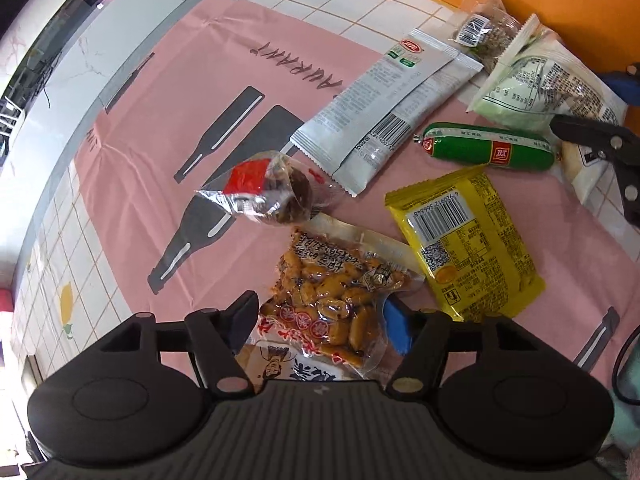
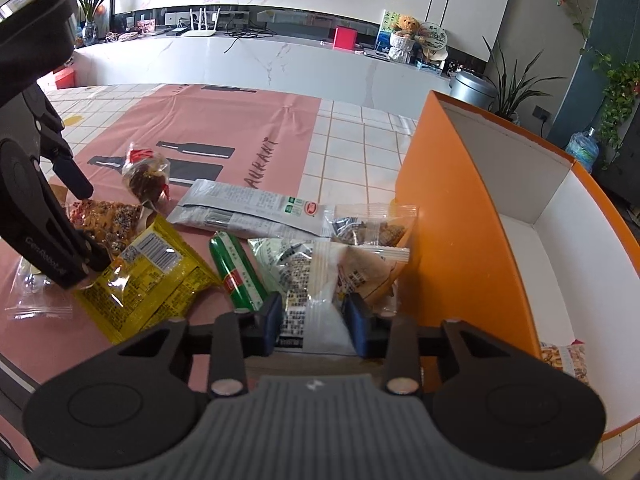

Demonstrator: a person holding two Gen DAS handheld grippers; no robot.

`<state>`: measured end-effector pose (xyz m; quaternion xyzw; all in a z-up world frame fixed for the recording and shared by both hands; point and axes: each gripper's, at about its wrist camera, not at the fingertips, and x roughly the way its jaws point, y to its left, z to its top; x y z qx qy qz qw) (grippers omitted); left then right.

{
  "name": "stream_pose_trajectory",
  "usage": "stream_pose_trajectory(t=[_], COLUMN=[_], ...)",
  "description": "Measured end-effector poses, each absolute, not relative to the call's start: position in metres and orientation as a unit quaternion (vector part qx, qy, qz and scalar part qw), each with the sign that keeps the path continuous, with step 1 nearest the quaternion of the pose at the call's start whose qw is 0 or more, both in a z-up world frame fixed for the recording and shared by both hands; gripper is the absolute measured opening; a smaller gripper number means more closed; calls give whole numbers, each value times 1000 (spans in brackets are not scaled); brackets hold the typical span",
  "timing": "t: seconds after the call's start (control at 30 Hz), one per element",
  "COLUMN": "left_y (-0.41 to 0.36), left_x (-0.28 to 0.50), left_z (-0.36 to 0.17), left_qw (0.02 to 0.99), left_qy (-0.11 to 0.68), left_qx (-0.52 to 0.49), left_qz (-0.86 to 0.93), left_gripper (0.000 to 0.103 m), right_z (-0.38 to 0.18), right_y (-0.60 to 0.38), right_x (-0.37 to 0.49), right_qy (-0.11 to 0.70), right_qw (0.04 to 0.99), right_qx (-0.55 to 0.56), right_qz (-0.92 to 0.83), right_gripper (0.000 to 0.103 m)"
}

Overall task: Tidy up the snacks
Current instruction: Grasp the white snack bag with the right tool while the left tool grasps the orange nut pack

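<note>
Several snack packets lie loose on a pink printed tablecloth (image 1: 160,120). Peanut packet (image 1: 332,300): 6 o'clock in the left wrist view, lying between the spread fingers of the left gripper (image 1: 320,320), whose pads stand either side of it without visibly pressing. Yellow packet (image 1: 468,240): at 4 o'clock, barcode up, just beside the peanuts. Clear-wrapped brown sweet (image 1: 276,192): at the centre, near the peanut packet's far end. Two grey-white sachets (image 1: 384,112): at 1 o'clock, overlapping. Green sausage (image 1: 488,146): at 2 o'clock. Pale green packet (image 1: 548,84): beyond the sausage. White-clear packet (image 2: 316,304): 6 o'clock in the right wrist view, pinched at its near end between the fingers of the right gripper (image 2: 314,322). Orange box (image 2: 460,216): at 3 o'clock, white inside, open top, one patterned packet (image 2: 566,360) lying in its near corner.
</note>
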<state>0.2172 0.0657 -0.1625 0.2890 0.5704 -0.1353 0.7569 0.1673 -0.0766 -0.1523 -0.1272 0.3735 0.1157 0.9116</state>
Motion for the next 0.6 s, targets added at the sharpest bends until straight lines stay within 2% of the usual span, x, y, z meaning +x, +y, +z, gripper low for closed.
stream_pose_trajectory(t=[0.1, 0.13, 0.17, 0.2, 0.27, 0.6], left_y=[67, 69, 70, 71, 72, 82], left_x=[215, 214, 212, 210, 208, 188], left_z=[-159, -156, -151, -145, -134, -109], left_qw=[765, 770, 777, 783, 793, 822], left_qy=[567, 564, 558, 552, 544, 522], left_qx=[275, 267, 259, 254, 245, 202], left_qz=[-132, -130, -133, -130, -124, -107], left_gripper=[73, 68, 45, 43, 31, 23], right_z=[-151, -150, -149, -149, -147, -133], right_y=[-77, -78, -79, -79, -79, -81], right_x=[167, 167, 167, 167, 166, 157], right_qy=[374, 374, 374, 372, 368, 360], right_qw=[911, 911, 911, 912, 913, 919], right_qx=[-128, -126, -125, -125, -127, -113], right_qz=[118, 119, 119, 119, 119, 116], right_gripper=[29, 28, 28, 27, 26, 26])
